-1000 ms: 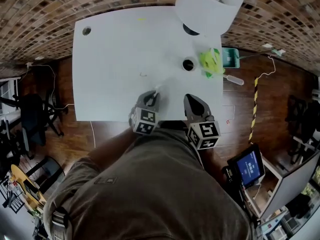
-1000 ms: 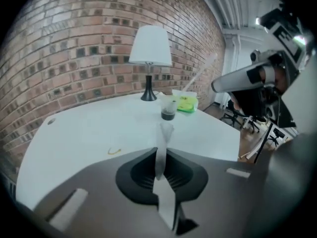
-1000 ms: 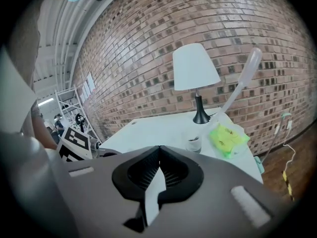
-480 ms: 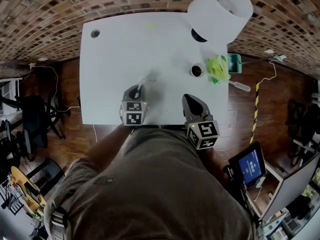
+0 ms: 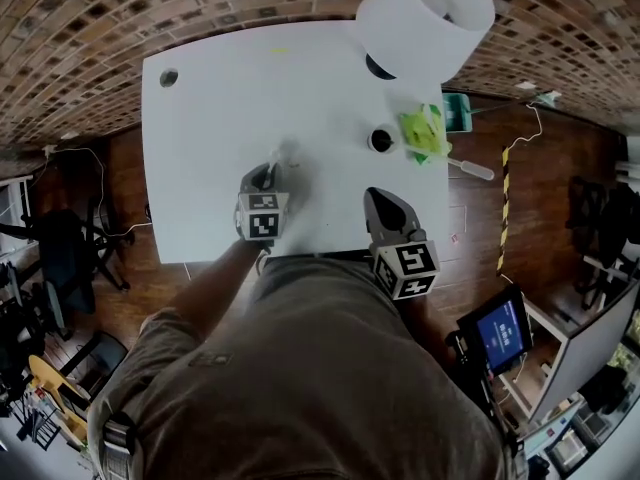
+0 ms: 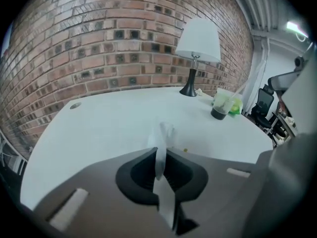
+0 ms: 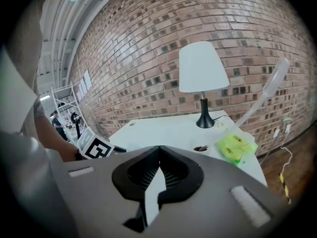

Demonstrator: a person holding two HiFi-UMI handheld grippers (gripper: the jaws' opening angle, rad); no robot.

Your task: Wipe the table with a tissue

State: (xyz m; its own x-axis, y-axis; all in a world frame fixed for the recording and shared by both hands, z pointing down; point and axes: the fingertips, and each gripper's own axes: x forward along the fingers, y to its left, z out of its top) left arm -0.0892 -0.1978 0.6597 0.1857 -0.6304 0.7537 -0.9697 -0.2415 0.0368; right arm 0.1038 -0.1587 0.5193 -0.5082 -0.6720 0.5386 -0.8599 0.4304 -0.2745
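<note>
On the white table [image 5: 200,118], on the half closest to us, we held the tissue [image 6: 163,133] in our left gripper [image 6: 158,153]. Its jaws were squeezed tight on the tissue. The tissue looked like a thin white strip, crumpled and a bit twisted. One part poked out past the jaw tips toward the table top. Another part hung back between the jaws. Our right gripper [image 7: 159,150] was off to the side, above the table near its close edge. Its jaws were pressed together with nothing between them.

From the head view the tissue was hard to see, because it was white on a white table and looked blurry. We could not tell if its end touched the table. Our own body covered part of the table's close edge. The big shade of the lamp [image 5: 425,18] hid most of the lamp's foot from above. Near the lamp stood a dark cup [image 5: 380,140] and a green packet [image 5: 422,133]. We could not tell what was in them.
</note>
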